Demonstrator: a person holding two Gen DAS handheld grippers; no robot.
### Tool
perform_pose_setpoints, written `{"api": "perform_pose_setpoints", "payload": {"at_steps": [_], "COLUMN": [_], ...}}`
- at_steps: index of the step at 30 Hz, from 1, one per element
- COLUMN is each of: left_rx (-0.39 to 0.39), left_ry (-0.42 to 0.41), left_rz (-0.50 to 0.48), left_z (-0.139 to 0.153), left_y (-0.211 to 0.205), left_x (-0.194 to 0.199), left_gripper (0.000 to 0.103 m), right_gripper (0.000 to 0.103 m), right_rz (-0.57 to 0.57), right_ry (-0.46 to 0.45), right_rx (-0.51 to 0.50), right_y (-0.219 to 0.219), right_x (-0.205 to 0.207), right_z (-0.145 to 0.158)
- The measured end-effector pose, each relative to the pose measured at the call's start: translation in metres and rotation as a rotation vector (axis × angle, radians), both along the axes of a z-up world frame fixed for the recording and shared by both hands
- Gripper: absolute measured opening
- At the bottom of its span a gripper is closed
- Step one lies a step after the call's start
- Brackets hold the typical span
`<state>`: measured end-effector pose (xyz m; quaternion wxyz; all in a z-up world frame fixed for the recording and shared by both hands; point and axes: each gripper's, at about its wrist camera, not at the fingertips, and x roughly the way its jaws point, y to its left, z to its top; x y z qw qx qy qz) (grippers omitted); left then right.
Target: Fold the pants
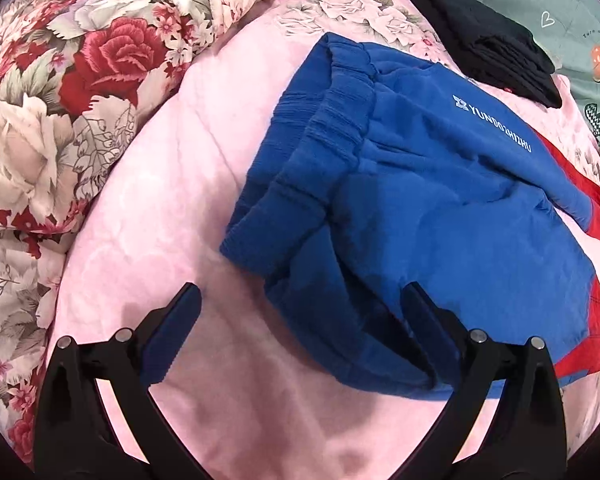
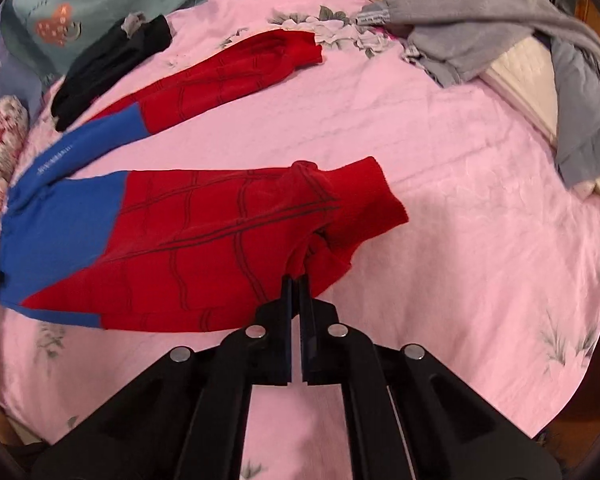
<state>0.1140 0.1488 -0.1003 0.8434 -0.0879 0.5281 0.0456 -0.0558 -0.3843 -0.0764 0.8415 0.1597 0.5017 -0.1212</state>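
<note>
Currently, item: pants (image 2: 204,240), blue-and-red, spread across pink bedspread (image 2: 460,200). Right gripper (image 2: 296,284) pinches near leg's cuff; left gripper (image 1: 300,304) gapes wide, empty, at waistband. We should carry the cuff over level, edges matched.

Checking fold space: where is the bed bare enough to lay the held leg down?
Bare pink sheet lies between the red leg in the right gripper and the grey clothes. Crowded: far leg, black garment.

Pants (image 1: 440,208) red legs cut off (right edge), waistband lettering (image 2: 54,156) blurred
</note>
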Motion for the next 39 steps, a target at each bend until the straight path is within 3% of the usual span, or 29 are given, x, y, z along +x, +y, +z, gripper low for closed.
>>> {"api": "perform_pose_setpoints", "payload": {"at_steps": [1,2,3,4,5,8,9,11,13,15,17,20,23,24,26,30,35,39], "left_rx": [-0.007,-0.012,-0.016,-0.014,-0.013,-0.021,-0.029,-0.087,-0.157,-0.131,-0.111,-0.094,-0.118,-0.147,-0.194,-0.305,-0.346,-0.437], "left_ry": [0.007,0.010,0.014,0.019,0.019,0.006,0.001,0.000,0.007,0.001,-0.002,0.008,0.035,0.058,0.076,0.095,0.091,0.092], "left_rz": [0.008,0.013,0.018,0.027,0.035,0.061,0.069,0.078,0.069,0.064,0.066,0.046,0.030,0.016,0.014,0.027,0.064,0.092], "left_z": [0.000,-0.001,-0.001,-0.001,0.000,0.004,0.005,0.003,0.000,0.001,0.002,0.004,0.009,0.010,0.013,0.009,0.003,-0.001], "left_y": [0.003,0.005,0.007,0.010,0.012,0.019,0.021,0.026,0.025,0.019,0.014,0.006,0.002,0.001,0.003,0.010,0.013,0.020], "left_x": [0.000,-0.001,-0.001,-0.001,-0.003,-0.007,-0.008,-0.007,-0.004,0.002,0.006,0.011,0.009,0.006,0.000,-0.001,0.004,0.006], "left_gripper": [0.101,0.101,0.101,0.101,0.101,0.101,0.101,0.101,0.101,0.097,0.078,0.071,0.053,0.053,0.063,0.063,0.054,0.052], "right_gripper": [0.004,0.015,0.035,0.044,0.050,0.053,0.062,0.069,0.069,0.069,0.069,0.069,0.069,0.069,0.069,0.069,0.069,0.069], "right_rz": [-0.012,-0.030,-0.034,-0.046,-0.059,-0.045,-0.047,-0.065,-0.092,-0.111,-0.126,-0.136,-0.153,-0.156,-0.152,-0.122,-0.113,-0.108], "right_ry": [0.013,0.046,0.053,0.062,0.067,-0.018,-0.038,-0.075,-0.085,-0.095,-0.102,-0.124,-0.140,-0.145,-0.161,-0.184,-0.183,-0.194], "right_rx": [0.017,-0.006,-0.032,-0.082,-0.099,-0.039,-0.034,-0.040,0.002,0.069,0.069,0.043,0.065,0.070,0.086,0.100,0.116,0.097], "right_y": [-0.003,-0.006,-0.006,-0.004,-0.003,-0.002,-0.001,0.000,-0.005,-0.009,-0.010,-0.010,-0.017,-0.018,-0.020,-0.018,-0.020,-0.021], "right_x": [-0.002,-0.003,-0.003,-0.005,-0.007,-0.010,-0.009,-0.004,0.001,0.005,0.007,0.002,-0.002,-0.002,-0.002,0.002,0.004,-0.001], "right_z": [-0.004,-0.010,-0.012,-0.010,-0.007,0.005,0.007,0.008,0.003,-0.002,-0.003,-0.002,-0.003,-0.002,-0.002,-0.001,-0.004,-0.003]}}
